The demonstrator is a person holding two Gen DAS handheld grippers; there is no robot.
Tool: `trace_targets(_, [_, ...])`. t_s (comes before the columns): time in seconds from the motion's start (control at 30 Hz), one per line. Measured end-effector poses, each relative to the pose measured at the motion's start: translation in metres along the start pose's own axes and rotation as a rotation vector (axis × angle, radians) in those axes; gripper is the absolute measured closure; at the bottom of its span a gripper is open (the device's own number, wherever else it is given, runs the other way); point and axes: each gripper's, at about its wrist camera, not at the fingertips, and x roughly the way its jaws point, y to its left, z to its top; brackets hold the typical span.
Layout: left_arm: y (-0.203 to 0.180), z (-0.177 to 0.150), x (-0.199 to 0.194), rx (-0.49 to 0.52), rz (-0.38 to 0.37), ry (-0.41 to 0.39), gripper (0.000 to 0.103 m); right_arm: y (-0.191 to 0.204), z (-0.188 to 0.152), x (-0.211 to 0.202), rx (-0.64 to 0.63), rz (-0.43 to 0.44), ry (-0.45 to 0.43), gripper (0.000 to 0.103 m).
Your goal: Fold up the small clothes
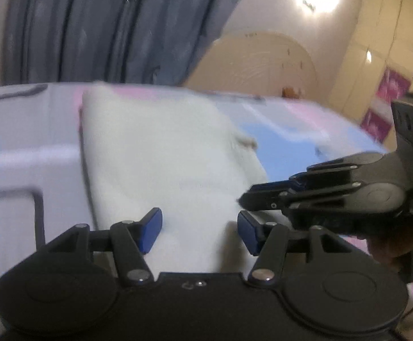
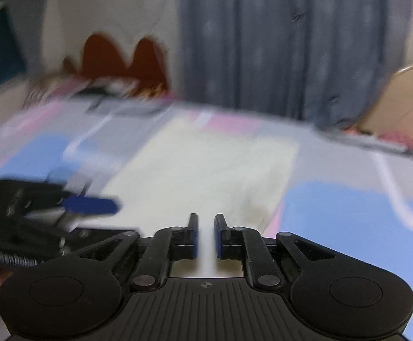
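Observation:
A small white garment (image 1: pixel 161 153) lies folded flat on the bed; it also shows in the right wrist view (image 2: pixel 206 164). My left gripper (image 1: pixel 199 231) is open, its blue pads apart over the garment's near edge, holding nothing. My right gripper (image 2: pixel 206 236) has its jaws close together with a narrow gap, over the near edge of the cloth, with nothing visibly between them. The right gripper also shows in the left wrist view (image 1: pixel 252 196) at the garment's right side. The left gripper shows in the right wrist view (image 2: pixel 92 206) at the left. Both views are blurred.
The bed sheet (image 1: pixel 286 139) has pastel blue, pink and white patches. Grey curtains (image 1: pixel 92 25) hang behind the bed. A cream headboard (image 1: pixel 257 62) and wardrobe (image 1: pixel 382 42) stand at the right. Red and patterned items (image 2: pixel 107 79) lie at the bed's far left.

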Motion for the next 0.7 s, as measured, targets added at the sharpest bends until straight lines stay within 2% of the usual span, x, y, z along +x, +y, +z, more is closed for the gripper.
trace_targets(0.07, [-0.009, -0.012, -0.01, 0.022, 0.014, -0.002, 0.047, 0.012, -0.023, -0.01, -0.034, -0.049, -0.017, 0.093])
trace_targets(0.2, [-0.017, -0.017, -0.018, 0.021, 0.041, 0.009, 0.046, 0.024, -0.042, -0.028, -0.054, -0.11, -0.023, 0.093])
trace_targets(0.27, [-0.017, -0.014, -0.025, 0.001, 0.049, 0.008, 0.047, 0.024, -0.042, -0.028, -0.053, -0.13, -0.02, 0.093])
trace_targets(0.37, [-0.01, -0.009, -0.037, -0.038, 0.077, -0.049, 0.046, 0.031, -0.035, -0.037, -0.054, -0.152, -0.004, 0.092])
trace_targets(0.43, [-0.004, -0.013, -0.03, -0.052, 0.088, 0.017, 0.046, 0.027, -0.033, -0.044, -0.003, -0.155, -0.065, 0.092])
trace_targets(0.5, [-0.007, -0.013, -0.029, 0.025, 0.101, 0.034, 0.047, 0.02, -0.041, -0.026, 0.044, -0.149, 0.029, 0.092])
trace_targets(0.53, [-0.007, -0.007, -0.033, 0.029, 0.113, 0.034, 0.047, 0.02, -0.045, -0.026, 0.04, -0.151, 0.007, 0.092])
trace_targets(0.6, [0.003, 0.004, -0.046, -0.007, 0.125, -0.022, 0.043, 0.017, -0.035, -0.03, 0.061, -0.15, 0.028, 0.092])
trace_targets(0.7, [0.023, 0.021, -0.052, -0.038, 0.185, -0.089, 0.039, 0.006, -0.021, -0.048, 0.131, -0.151, -0.09, 0.092])
